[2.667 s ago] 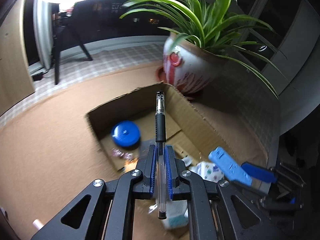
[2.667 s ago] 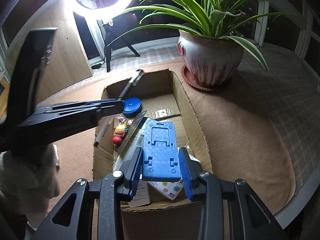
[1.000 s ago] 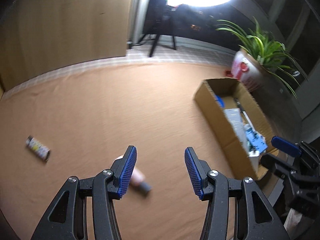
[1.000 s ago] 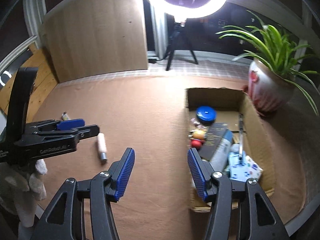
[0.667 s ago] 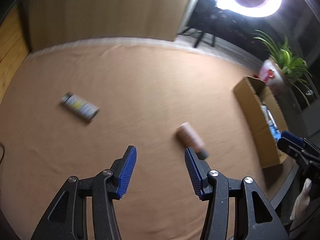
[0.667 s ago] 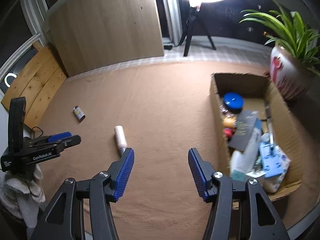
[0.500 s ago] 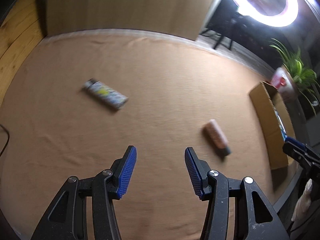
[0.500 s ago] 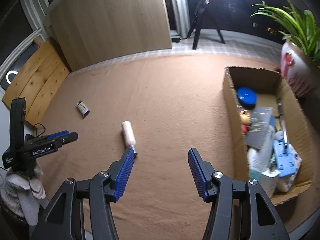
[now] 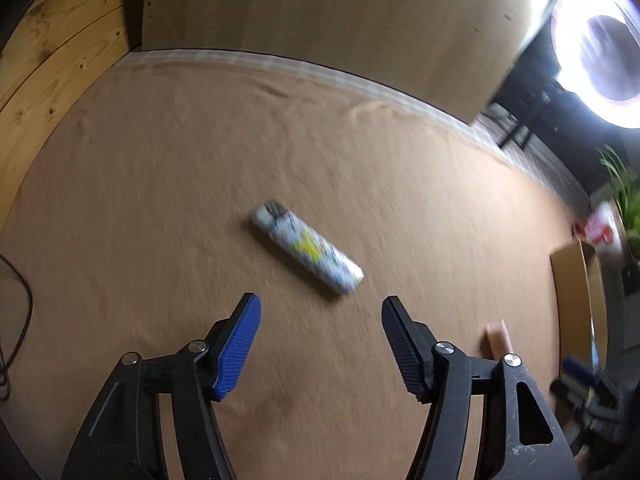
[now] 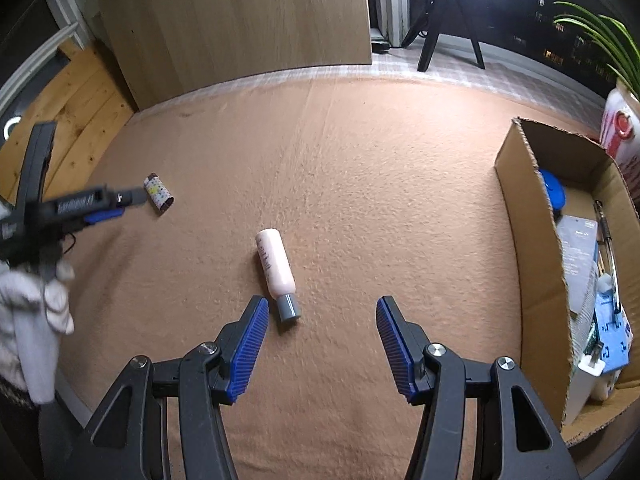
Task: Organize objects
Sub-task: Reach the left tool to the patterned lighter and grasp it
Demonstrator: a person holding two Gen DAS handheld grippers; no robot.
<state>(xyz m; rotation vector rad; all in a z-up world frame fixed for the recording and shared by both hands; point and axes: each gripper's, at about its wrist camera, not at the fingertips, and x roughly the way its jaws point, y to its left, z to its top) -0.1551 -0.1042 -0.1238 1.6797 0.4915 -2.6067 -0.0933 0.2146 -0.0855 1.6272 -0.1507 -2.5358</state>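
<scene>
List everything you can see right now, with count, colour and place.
lighter: 1, white with yellow print, lying on the cloth ahead of the left gripper
bottle: 1, pale pink with grey cap, lying on the cloth ahead of the right gripper
box: 1, brown cardboard, open, at the right edge of the cloth
blue lid: 1, blue, at the far end of the box
pen: 1, clear and dark, along the box's right wall
cloth: 1, tan, covering the table
plant pot: 1, white and red, behind the box
ring light: 1, lit white, far right
left gripper: 1, black with blue pads, open
right gripper: 1, black with blue pads, open
</scene>
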